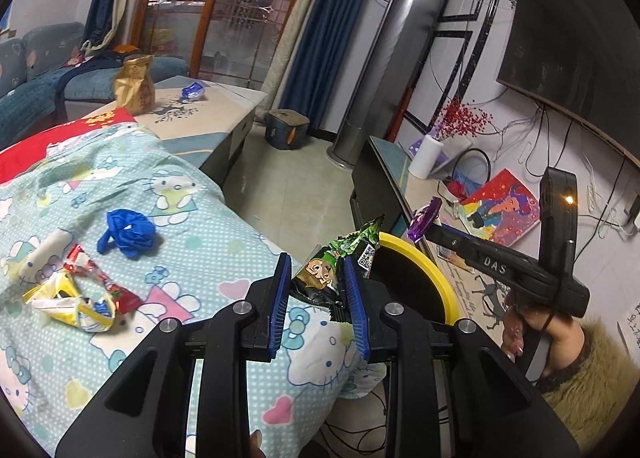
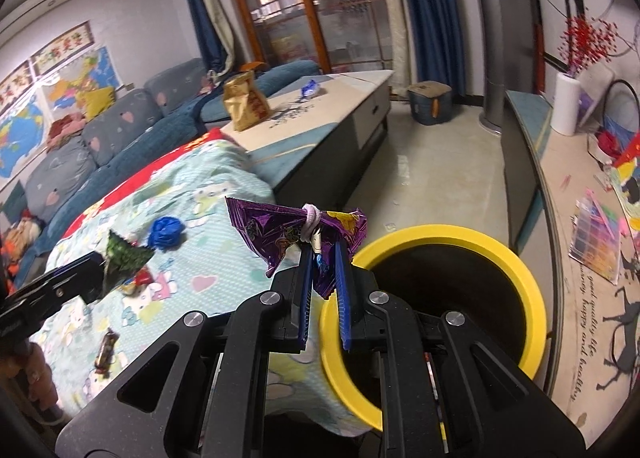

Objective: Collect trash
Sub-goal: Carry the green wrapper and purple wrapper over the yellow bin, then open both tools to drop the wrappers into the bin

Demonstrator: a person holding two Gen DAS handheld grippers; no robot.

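My left gripper (image 1: pixel 316 270) is shut on a green snack wrapper (image 1: pixel 340 262), held just left of the yellow-rimmed bin (image 1: pixel 424 270); the wrapper also shows in the right wrist view (image 2: pixel 124 258). My right gripper (image 2: pixel 324 254) is shut on a purple wrapper (image 2: pixel 280 230) tied with a white band, held at the left rim of the bin (image 2: pixel 528 286). That purple wrapper shows in the left wrist view (image 1: pixel 422 220). On the Hello Kitty blanket (image 1: pixel 200 226) lie a crumpled blue piece (image 1: pixel 130 232), red and yellow wrappers (image 1: pixel 80 290) and a small dark wrapper (image 2: pixel 106 350).
A coffee table (image 1: pixel 216 106) behind the blanket holds a gold bag (image 1: pixel 134 84) and a blue wrapper (image 1: pixel 194 90). A TV cabinet (image 2: pixel 560 194) on the right carries a paper roll (image 2: pixel 566 104), books and cables. A sofa (image 2: pixel 100 138) stands at the left.
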